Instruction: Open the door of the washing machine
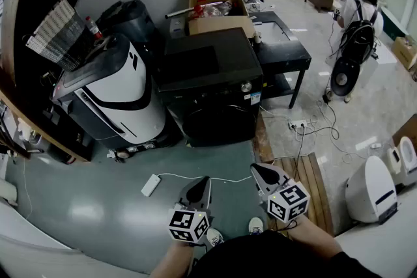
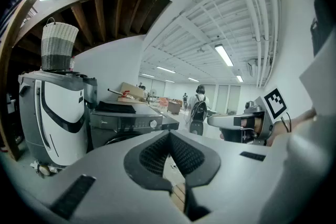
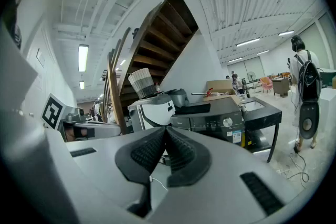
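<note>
A black front-loading washing machine (image 1: 212,84) stands against the wall, its round door (image 1: 218,119) closed and its silver knob (image 1: 246,86) at the upper right. It also shows in the left gripper view (image 2: 123,126) and the right gripper view (image 3: 210,119). My left gripper (image 1: 202,180) and right gripper (image 1: 257,169) hover over the green floor well in front of the machine, both shut with nothing between the jaws. Their tips meet in each gripper view (image 2: 169,134) (image 3: 166,128).
A white and grey appliance (image 1: 117,91) with a striped basket (image 1: 55,32) stands left of the machine. A black table (image 1: 283,52) and a cardboard box (image 1: 218,3) are to the right and behind. A power strip (image 1: 150,185) and its cable lie on the floor. A person with a backpack (image 1: 358,36) stands far right.
</note>
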